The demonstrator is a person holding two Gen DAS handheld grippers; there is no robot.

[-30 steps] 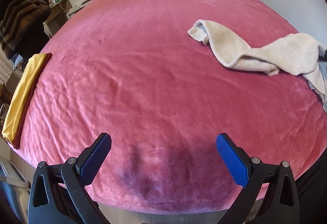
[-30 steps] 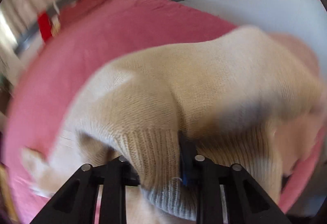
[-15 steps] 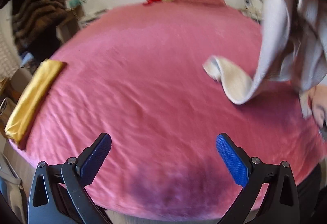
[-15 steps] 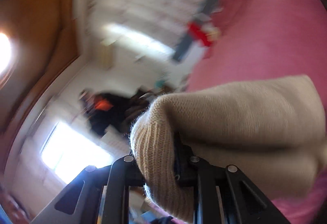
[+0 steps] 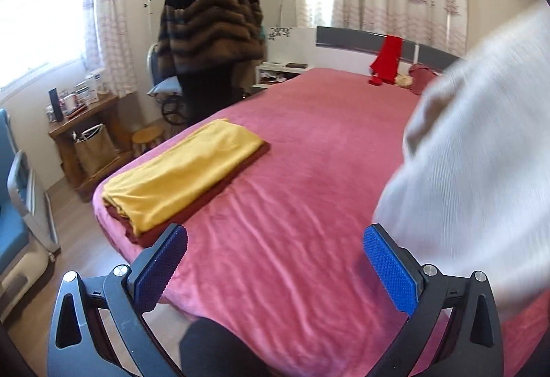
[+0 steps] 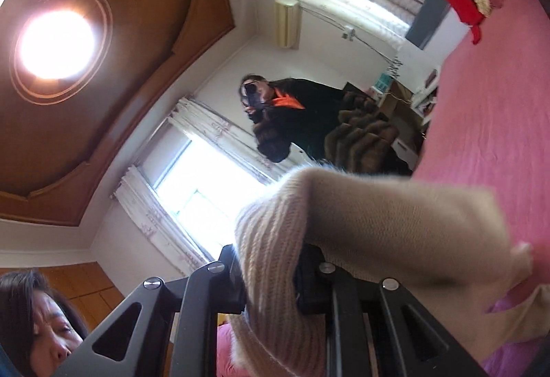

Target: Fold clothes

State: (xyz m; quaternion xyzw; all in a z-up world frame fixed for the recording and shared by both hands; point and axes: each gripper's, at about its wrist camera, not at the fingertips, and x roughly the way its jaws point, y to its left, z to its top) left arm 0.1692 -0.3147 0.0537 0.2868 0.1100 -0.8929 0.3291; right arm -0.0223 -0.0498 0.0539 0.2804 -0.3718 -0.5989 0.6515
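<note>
The left gripper (image 5: 275, 258) has black skeletal arms with triangular cut-outs along the frame's bottom, silver screw heads at the joints, and blue dimpled pads (image 5: 390, 272). The right gripper (image 6: 268, 277), bottom centre, shows the same black arms and silver screws.

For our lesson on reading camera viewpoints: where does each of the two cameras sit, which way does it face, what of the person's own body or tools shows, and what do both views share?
Left wrist: sits on the left hand-held gripper, faces down across the pink bed toward the folded yellow cloth; its open blue pads show, empty.
Right wrist: sits on the right hand-held gripper, tilted up toward the ceiling lamp; its fingers clamp the beige sweater; the person's head shows at lower left.
Shared: bed, sweater, red garment, fur-coated bystander.
</note>
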